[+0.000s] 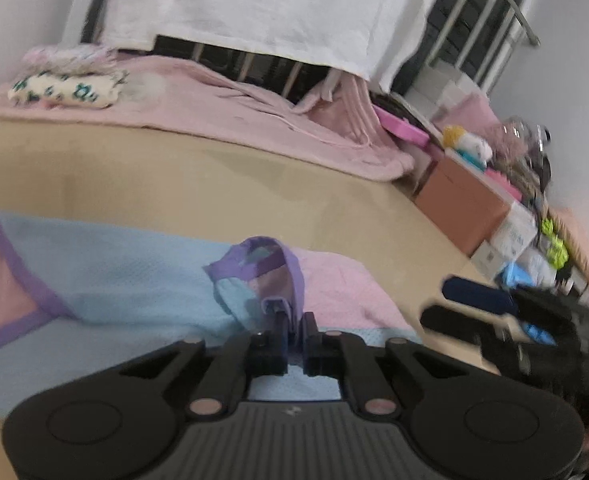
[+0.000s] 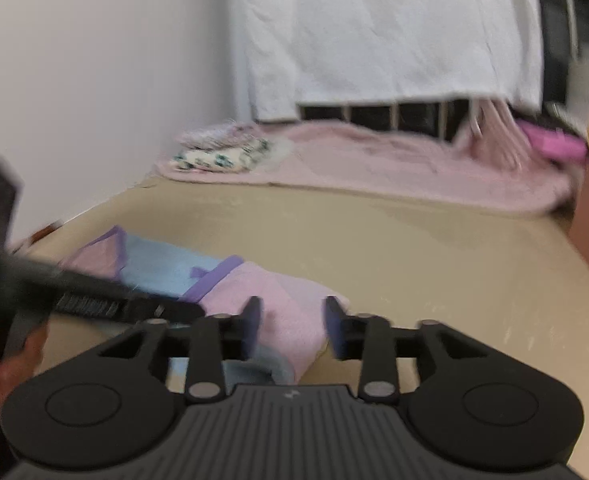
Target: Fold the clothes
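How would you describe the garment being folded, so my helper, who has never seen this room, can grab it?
Look at the tan bed surface, on the near side away from the rumpled pink blanket by the headboard. The garment lies flat there, pinched by the left gripper. Unlike the floral folded pile on the blanket, it is light blue and pink mesh with purple trim.

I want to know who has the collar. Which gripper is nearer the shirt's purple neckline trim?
Left. The left gripper is shut on the purple neckline trim; the right gripper is open over the shirt's pink side, off to one side of it.
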Demonstrator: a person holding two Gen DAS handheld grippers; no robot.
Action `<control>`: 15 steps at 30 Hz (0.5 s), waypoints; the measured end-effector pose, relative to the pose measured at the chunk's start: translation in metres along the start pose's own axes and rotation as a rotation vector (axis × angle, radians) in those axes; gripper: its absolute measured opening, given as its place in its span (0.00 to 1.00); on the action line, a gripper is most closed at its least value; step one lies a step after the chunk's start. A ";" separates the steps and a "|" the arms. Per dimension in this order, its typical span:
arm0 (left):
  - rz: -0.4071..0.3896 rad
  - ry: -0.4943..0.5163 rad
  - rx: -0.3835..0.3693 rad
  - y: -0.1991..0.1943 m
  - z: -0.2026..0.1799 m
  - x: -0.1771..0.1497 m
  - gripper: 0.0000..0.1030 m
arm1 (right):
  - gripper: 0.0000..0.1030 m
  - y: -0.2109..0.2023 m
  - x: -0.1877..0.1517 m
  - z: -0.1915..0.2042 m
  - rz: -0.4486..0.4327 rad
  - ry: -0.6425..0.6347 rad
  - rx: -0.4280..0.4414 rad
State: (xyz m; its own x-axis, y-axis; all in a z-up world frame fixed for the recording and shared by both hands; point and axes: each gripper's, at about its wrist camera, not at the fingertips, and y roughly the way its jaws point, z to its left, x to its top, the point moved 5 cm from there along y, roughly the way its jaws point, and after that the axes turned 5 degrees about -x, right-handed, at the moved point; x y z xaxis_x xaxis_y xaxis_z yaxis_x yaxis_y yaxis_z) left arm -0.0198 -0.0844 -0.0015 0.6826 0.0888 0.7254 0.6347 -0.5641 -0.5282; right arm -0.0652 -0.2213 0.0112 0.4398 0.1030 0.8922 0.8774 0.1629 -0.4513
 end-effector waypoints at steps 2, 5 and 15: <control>-0.016 -0.019 -0.006 -0.011 0.001 -0.002 0.04 | 0.48 -0.008 -0.007 0.007 -0.029 -0.062 0.019; -0.027 0.003 0.038 -0.022 0.002 -0.007 0.04 | 0.37 -0.004 -0.018 0.021 -0.013 -0.150 0.043; 0.023 0.063 0.088 -0.019 0.005 -0.029 0.06 | 0.16 0.012 -0.039 0.045 0.096 -0.357 0.019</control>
State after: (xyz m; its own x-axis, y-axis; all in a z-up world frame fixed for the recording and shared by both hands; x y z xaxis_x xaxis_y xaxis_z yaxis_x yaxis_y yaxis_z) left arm -0.0495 -0.0717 -0.0146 0.6747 0.0231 0.7377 0.6505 -0.4908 -0.5796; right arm -0.0807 -0.1789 -0.0297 0.4220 0.4540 0.7847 0.8304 0.1539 -0.5355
